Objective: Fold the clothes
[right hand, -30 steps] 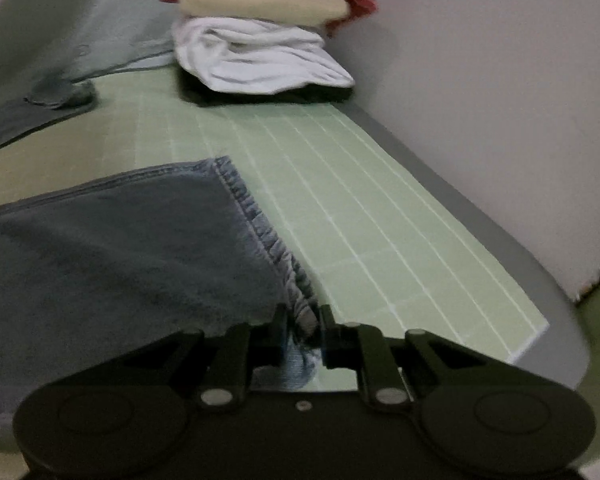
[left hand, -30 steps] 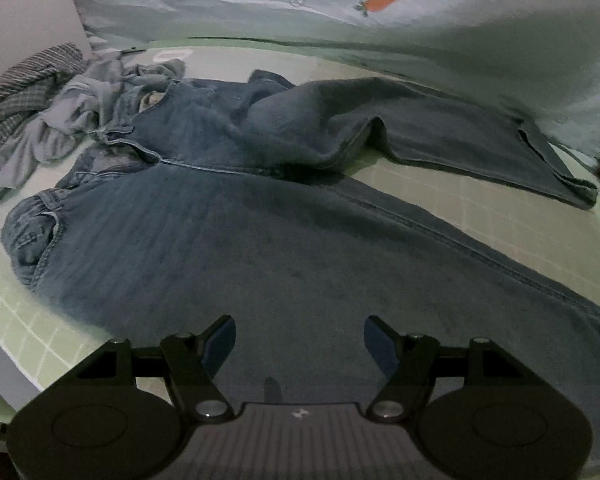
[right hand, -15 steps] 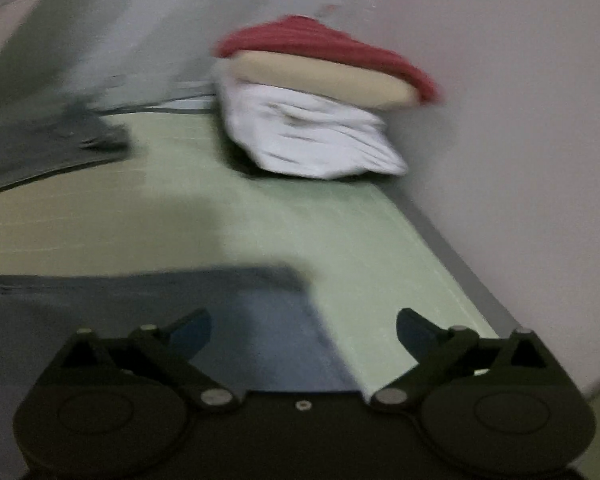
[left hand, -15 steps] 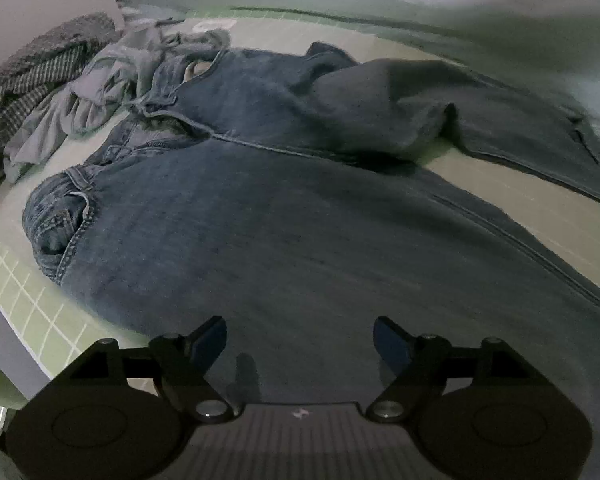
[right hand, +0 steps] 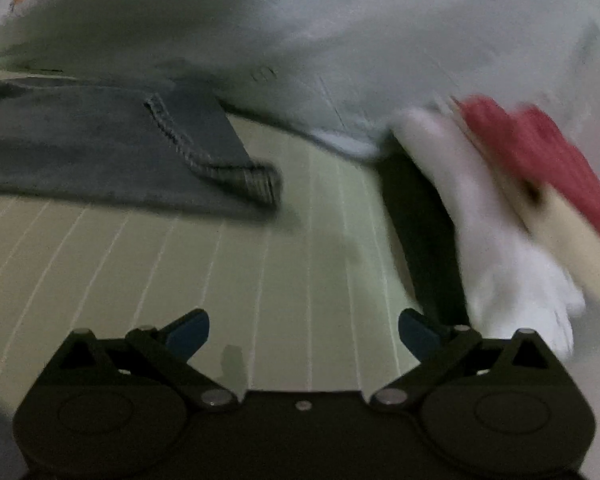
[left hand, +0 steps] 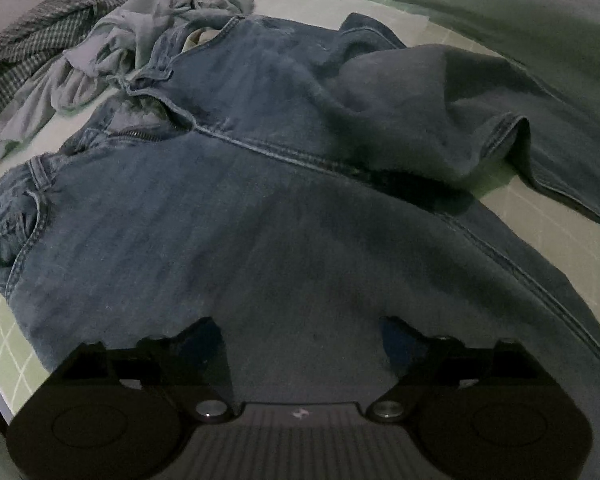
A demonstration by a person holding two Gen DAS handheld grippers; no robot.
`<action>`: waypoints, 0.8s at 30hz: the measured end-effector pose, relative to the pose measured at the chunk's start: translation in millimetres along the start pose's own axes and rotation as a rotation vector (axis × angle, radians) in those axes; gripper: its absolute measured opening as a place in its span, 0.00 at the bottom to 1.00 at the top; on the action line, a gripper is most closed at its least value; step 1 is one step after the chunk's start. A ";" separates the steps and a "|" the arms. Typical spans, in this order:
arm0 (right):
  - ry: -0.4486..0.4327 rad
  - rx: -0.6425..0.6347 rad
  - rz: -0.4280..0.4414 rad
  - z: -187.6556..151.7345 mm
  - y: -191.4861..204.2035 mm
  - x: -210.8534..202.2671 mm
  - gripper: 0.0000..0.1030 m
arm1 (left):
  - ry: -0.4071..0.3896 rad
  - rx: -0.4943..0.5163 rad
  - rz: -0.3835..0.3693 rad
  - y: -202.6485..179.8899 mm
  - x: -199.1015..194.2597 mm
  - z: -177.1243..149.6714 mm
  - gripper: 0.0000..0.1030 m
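Denim jeans point(left hand: 228, 216) run off-frame; left gripper point(left hand: 302, 340), right gripper point(right hand: 304, 330) both gape empty.

Blue denim jeans point(left hand: 228, 216) spread flat on green grid-lined surface point(right hand: 220, 272), waistband at left, zipper open. Far leg rumpled, folded over near crotch. Its hemmed cuff point(right hand: 236, 172) lies flat on surface.

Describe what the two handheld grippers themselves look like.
Both look alike: the left gripper and right gripper have black bodies with two round housings, silver pivot screws and angled black linkage arms ending in blue-padded fingers. The left has a ribbed centre panel bearing a small white mark.
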State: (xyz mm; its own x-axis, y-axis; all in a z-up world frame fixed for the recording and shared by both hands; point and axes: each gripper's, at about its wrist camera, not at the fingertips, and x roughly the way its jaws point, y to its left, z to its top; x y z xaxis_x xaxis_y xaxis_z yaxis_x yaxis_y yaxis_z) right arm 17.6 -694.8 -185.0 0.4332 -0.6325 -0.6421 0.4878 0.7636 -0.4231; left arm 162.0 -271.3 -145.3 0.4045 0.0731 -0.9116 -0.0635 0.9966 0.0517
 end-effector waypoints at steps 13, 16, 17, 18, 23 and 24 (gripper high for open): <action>-0.071 -0.168 -0.007 60.0 29.5 83.7 0.27 | 0.081 -0.007 -0.023 3.0 14.2 21.7 1.00; -0.049 -0.074 -0.021 65.2 11.3 83.0 0.17 | 0.095 0.002 -0.028 3.1 15.0 25.6 1.00; -0.055 -0.039 -0.042 68.0 1.0 76.6 0.15 | 0.098 0.006 -0.029 3.1 15.1 27.4 1.00; -0.063 0.010 -0.048 71.7 -11.7 68.3 0.15 | 0.101 0.008 -0.031 3.3 15.5 28.9 1.00; -0.066 0.154 -0.165 75.3 -75.8 22.3 0.14 | 0.092 0.013 -0.033 3.3 14.5 29.1 1.00; -0.039 0.174 -0.148 68.5 -84.7 19.8 0.15 | 0.087 0.014 -0.033 3.7 14.2 29.3 1.00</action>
State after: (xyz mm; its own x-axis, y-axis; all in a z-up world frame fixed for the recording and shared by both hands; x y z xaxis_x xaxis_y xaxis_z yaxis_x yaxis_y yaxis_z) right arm 36.8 -780.9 -118.1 0.3748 -0.7429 -0.5547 0.6699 0.6306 -0.3919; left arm 194.3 -265.5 -146.1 0.3257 0.0369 -0.9448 -0.0378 0.9989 0.0259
